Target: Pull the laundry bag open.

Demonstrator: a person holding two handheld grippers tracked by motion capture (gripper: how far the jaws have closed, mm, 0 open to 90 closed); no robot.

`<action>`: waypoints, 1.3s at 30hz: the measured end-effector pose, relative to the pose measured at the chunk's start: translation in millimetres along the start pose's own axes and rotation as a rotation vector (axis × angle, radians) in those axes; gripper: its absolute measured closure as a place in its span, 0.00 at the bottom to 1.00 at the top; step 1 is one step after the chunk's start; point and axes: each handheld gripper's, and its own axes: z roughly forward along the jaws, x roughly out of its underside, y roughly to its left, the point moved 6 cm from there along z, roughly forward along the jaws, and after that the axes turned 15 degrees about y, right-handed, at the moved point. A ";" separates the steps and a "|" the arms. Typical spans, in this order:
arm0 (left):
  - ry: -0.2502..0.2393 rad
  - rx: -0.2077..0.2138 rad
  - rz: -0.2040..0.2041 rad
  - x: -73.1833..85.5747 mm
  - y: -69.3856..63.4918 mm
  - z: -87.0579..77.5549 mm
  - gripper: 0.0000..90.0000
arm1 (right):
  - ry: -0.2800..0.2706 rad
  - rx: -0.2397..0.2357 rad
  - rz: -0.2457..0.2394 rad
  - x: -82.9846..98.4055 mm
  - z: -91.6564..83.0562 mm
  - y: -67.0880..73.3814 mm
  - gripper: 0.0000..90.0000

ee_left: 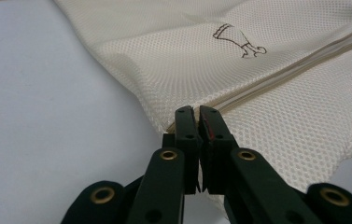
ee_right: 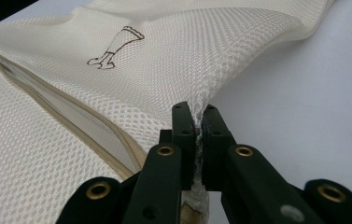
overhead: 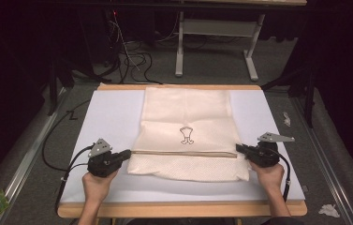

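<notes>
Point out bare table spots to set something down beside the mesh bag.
Free: white table strips left and right of the mesh bag, plus the near edge. Crowded: bag's near corners, clamped by the left hand-held gripper and right hand-held gripper.

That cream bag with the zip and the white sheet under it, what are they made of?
The mesh laundry bag looks like a soft synthetic net: fine honeycomb holes show, and it puckers where the fingers pinch it. The white sheet looks smooth and matte, perhaps paper or foam board.

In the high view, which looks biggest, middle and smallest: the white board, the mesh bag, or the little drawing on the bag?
1. White board, biggest.
2. Mesh bag, middle.
3. Drawing, smallest by far.
</notes>
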 end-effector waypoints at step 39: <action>0.112 0.026 -0.029 24.9 2.1 24.7 0.96 | 0.109 0.056 -0.007 17.2 29.3 -6.6 0.92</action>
